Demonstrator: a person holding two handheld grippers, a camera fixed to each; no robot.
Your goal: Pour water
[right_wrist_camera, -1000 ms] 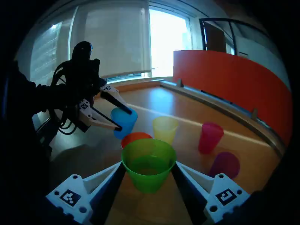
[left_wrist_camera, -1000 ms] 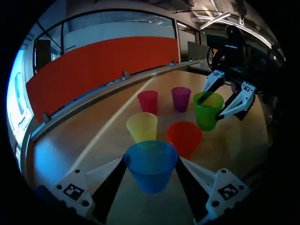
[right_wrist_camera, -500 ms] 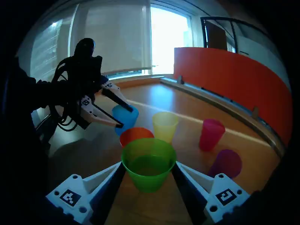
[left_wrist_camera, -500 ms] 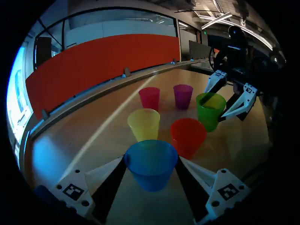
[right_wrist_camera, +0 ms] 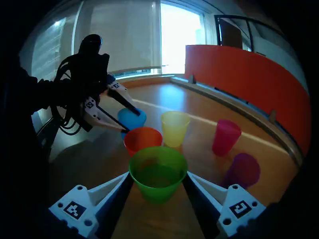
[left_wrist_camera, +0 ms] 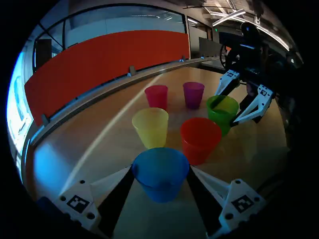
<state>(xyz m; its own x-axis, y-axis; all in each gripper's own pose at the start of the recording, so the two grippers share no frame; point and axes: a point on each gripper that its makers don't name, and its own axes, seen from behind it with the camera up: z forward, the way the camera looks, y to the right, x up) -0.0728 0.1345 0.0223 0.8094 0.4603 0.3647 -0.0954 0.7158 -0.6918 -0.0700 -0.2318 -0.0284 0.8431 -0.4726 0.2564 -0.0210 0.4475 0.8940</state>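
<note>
In the left gripper view my left gripper [left_wrist_camera: 160, 177] is shut on a blue cup [left_wrist_camera: 160, 173], held upright just above the wooden table [left_wrist_camera: 79, 151]. Beyond it stand an orange cup [left_wrist_camera: 199, 138], a yellow cup [left_wrist_camera: 151, 126], a pink cup [left_wrist_camera: 156, 96] and a purple cup [left_wrist_camera: 193, 94]. Farther right, the right gripper [left_wrist_camera: 228, 108] holds a green cup [left_wrist_camera: 221, 112]. In the right gripper view my right gripper [right_wrist_camera: 158, 177] is shut on the green cup [right_wrist_camera: 158, 172], which holds water. The left gripper [right_wrist_camera: 133, 120] with the blue cup [right_wrist_camera: 131, 118] shows behind the orange cup [right_wrist_camera: 142, 139].
An orange wall panel [left_wrist_camera: 99, 59] runs along the table's far edge behind a raised rail [left_wrist_camera: 119, 85]. A bright window [right_wrist_camera: 179, 36] lies beyond the table in the right gripper view. A person's dark sleeve [right_wrist_camera: 24, 99] holds the left gripper.
Both held cups have come lower and closer to the orange cup. The orange cup now looks larger and nearer in both views.
</note>
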